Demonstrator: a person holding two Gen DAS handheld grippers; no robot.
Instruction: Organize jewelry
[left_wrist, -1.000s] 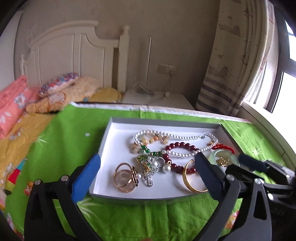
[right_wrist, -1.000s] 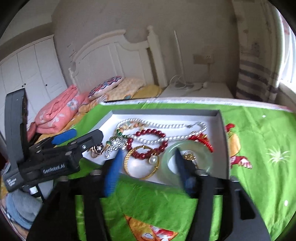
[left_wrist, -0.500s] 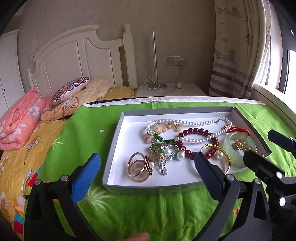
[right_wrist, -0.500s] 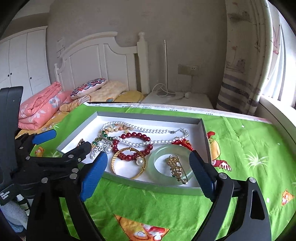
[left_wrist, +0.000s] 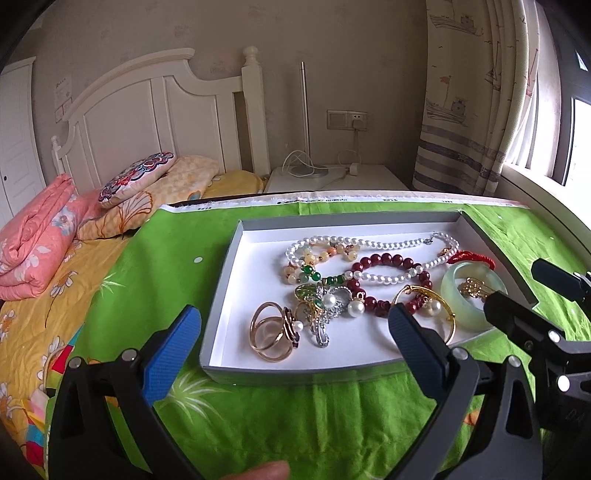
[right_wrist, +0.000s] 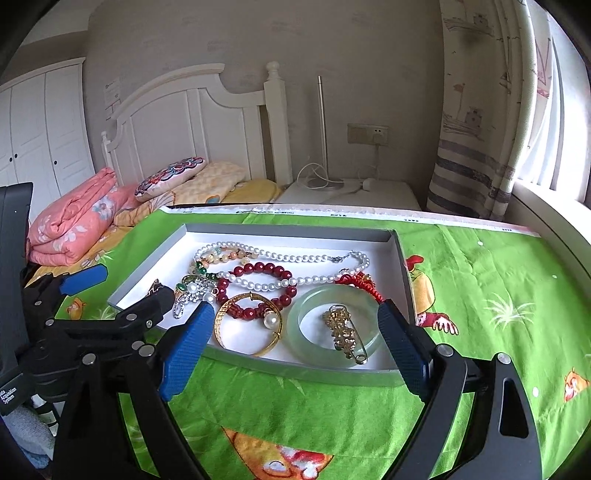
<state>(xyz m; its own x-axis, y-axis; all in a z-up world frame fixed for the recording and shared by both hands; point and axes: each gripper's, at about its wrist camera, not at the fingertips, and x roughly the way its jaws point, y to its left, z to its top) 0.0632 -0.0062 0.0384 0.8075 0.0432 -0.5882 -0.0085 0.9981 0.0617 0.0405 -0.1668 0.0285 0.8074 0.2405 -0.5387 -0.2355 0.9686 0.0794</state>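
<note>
Right wrist view: the right gripper (right_wrist: 291, 347) hangs with its jaws wide apart and empty, just short of the near wall of the tray (right_wrist: 295, 371). Straight ahead between its tips the jade bangle (right_wrist: 334, 325) lies flat with a gold brooch (right_wrist: 343, 334) inside it, long axis running away and to the left. The bangle looks hard, smooth and breakable; I'd pinch it across the rim, gently. Ahead and left, the pearl necklace (right_wrist: 280, 256) is limp, stretched side to side. The left gripper (left_wrist: 295, 350) is open too, before the gold rings (left_wrist: 271, 334).
</note>
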